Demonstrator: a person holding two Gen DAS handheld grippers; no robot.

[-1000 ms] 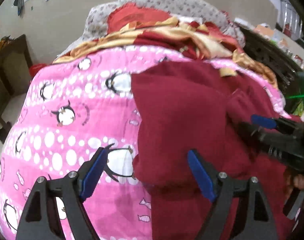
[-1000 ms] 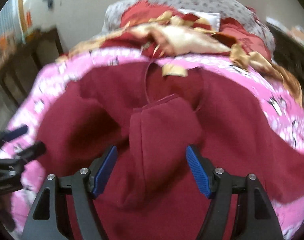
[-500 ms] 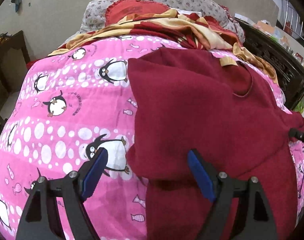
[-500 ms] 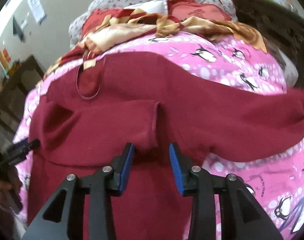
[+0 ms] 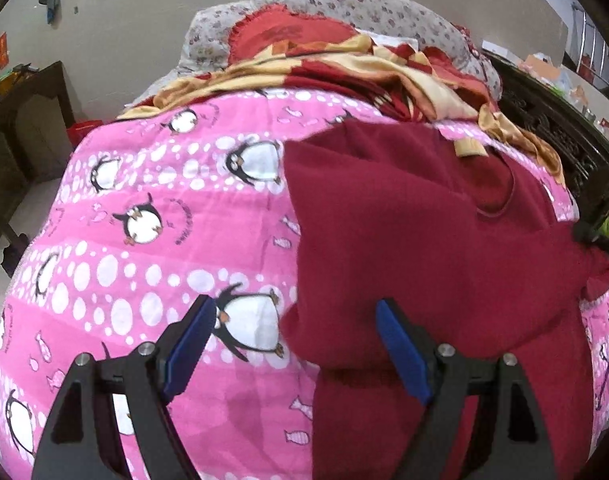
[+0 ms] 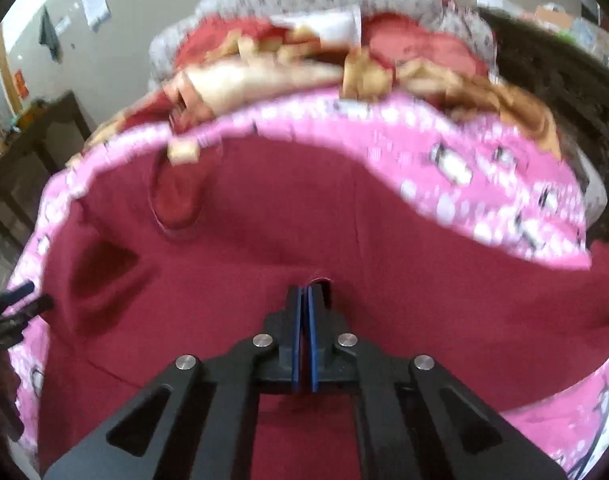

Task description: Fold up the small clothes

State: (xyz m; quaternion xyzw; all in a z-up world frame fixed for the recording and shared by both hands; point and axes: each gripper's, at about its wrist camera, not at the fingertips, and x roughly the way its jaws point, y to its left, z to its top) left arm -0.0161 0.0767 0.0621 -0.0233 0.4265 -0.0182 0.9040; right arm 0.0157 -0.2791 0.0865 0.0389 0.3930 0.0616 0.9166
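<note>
Two grippers are working on one dark red sweater (image 5: 424, 240), which is lying spread on the pink penguin quilt (image 5: 164, 220) of the bed, its collar (image 5: 492, 184) pointing toward the pillows (image 5: 344, 4) at the head edge and its body running down toward the foot edge. The right gripper (image 6: 303, 300) is pinching a raised fold of the sweater, its blue fingers (image 6: 294, 336) clenched together on the cloth. The left gripper (image 5: 292, 344) is hanging released, fingers spread wide, one over the quilt and the other over the sweater's left side edge, gripping nothing. Judging by this, the step in hand is carrying one side of the sweater across its middle. To do it well, the right gripper should be lifting only enough to clear the layer beneath, then travelling straight across so the fold line is running parallel to the bed's side edge and not slanting. The left gripper would be helping most by pressing or pinching the near side edge, since the soft quilt may be letting the whole sweater slide. The right view is blurred, so how much cloth is caught I cannot tell.
</note>
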